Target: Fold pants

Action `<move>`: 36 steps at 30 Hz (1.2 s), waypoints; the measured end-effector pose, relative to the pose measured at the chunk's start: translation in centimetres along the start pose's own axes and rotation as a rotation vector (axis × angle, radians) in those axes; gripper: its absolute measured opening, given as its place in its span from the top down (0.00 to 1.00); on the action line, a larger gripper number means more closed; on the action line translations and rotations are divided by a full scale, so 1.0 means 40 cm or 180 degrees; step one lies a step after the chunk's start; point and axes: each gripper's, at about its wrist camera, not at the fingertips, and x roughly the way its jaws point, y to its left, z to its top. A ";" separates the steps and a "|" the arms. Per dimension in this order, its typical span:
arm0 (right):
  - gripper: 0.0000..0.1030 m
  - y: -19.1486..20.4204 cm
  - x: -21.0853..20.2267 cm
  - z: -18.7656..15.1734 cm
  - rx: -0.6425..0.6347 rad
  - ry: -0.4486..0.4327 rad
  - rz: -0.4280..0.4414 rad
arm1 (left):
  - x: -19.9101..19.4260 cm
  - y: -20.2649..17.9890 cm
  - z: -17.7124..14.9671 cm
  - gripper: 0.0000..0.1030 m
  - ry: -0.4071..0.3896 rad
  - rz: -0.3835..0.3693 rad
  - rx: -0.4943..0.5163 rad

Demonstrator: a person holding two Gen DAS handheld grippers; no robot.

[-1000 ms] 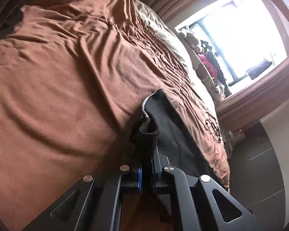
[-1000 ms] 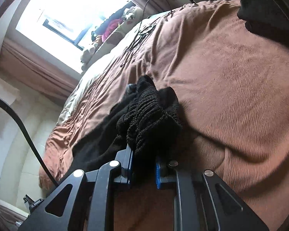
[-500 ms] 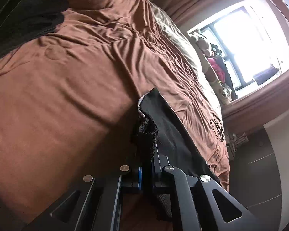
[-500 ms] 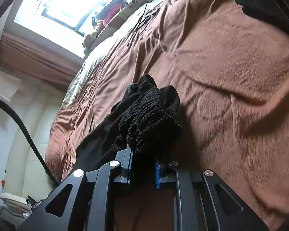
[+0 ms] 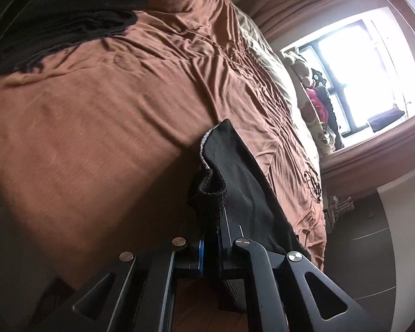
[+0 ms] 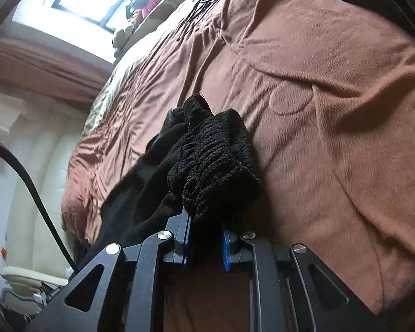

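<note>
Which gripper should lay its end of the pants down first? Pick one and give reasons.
Probably left. The left gripper pinches a thin, flat edge of the black pants that hangs smooth. The right gripper holds a thick bunched wad above the brown bedspread.

I see a brown bedspread (image 5: 102, 127), wrinkled, covering the bed, with a tan pillow (image 5: 262, 52) toward the head. A dark heap of cloth (image 5: 63, 19) lies at the spread's far corner, well apart from the bright window (image 5: 370, 63). Stuffed toys (image 5: 315, 96) line the sill. In the right wrist view, a black cable (image 6: 33, 177) curves past a cream padded wall (image 6: 27, 152).
</note>
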 end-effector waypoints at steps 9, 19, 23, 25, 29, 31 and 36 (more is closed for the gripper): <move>0.86 0.005 -0.037 0.003 -0.0072 0.0149 -0.0096 | -0.041 0.071 -0.054 0.94 0.0107 0.0094 -0.0144; 0.81 0.024 -0.029 -0.021 -0.0206 0.0313 -0.0575 | -0.032 0.162 -0.094 0.88 0.0491 0.0144 -0.0132; 0.55 0.050 -0.072 -0.038 -0.0302 0.0297 -0.0698 | -0.045 0.198 -0.092 0.72 0.0533 0.0115 -0.0154; 0.45 0.064 -0.101 -0.044 -0.0380 0.0243 -0.0712 | -0.064 0.207 -0.087 0.60 0.0488 0.0065 -0.0149; 0.44 0.087 -0.151 -0.057 -0.0482 0.0187 -0.0697 | -0.095 0.216 -0.085 0.49 0.0416 -0.0060 -0.0135; 0.44 0.097 -0.168 -0.069 -0.0592 0.0133 -0.0690 | -0.093 0.213 -0.084 0.49 0.0459 -0.0092 -0.0082; 0.44 0.148 -0.178 -0.115 -0.0882 0.0140 -0.0510 | -0.086 0.220 -0.083 0.42 0.0489 -0.0276 -0.0058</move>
